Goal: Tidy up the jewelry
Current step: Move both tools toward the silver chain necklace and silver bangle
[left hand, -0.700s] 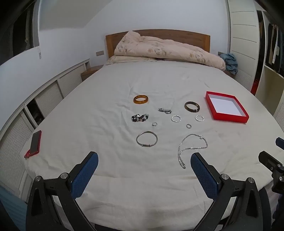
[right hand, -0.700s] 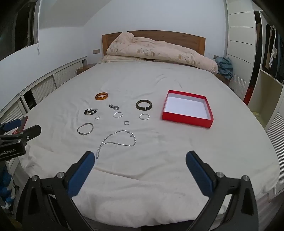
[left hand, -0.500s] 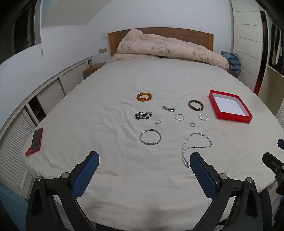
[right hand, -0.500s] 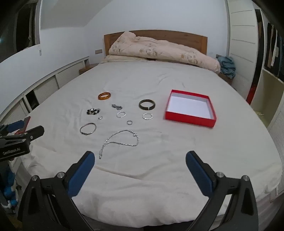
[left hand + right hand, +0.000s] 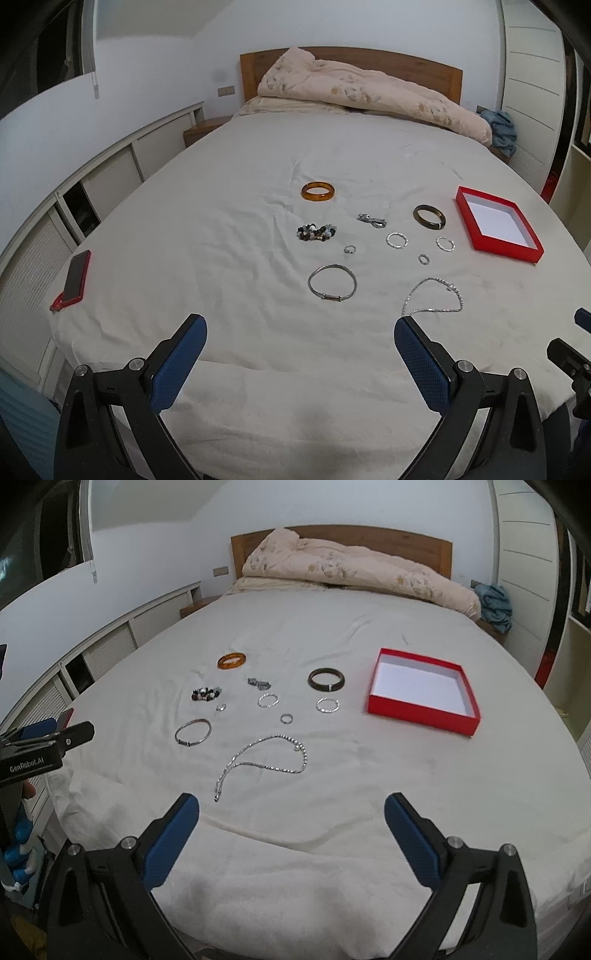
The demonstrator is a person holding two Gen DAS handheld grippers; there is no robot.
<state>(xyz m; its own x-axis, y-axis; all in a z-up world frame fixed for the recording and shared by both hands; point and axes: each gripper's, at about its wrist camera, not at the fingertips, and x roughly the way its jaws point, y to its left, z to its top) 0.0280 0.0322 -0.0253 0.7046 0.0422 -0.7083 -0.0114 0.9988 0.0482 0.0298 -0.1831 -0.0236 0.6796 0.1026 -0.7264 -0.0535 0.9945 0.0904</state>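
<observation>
Jewelry lies spread on a white bed sheet: an amber bangle, a dark bangle, a beaded bracelet, a silver bangle, a silver chain necklace, a small chain clump, and several small rings and hoops. An empty red box with a white floor sits to their right. My left gripper is open over the bed's near edge, nothing between its fingers. My right gripper is likewise open, just short of the necklace.
A phone in a red case lies at the bed's left edge. A rumpled duvet is piled against the wooden headboard. Low white cabinets run along the left wall, and a wardrobe stands at the right.
Both views have shifted slightly, and the jewelry and box sit a little differently in the frames. Both grippers stay open. No item on the bed has moved.
</observation>
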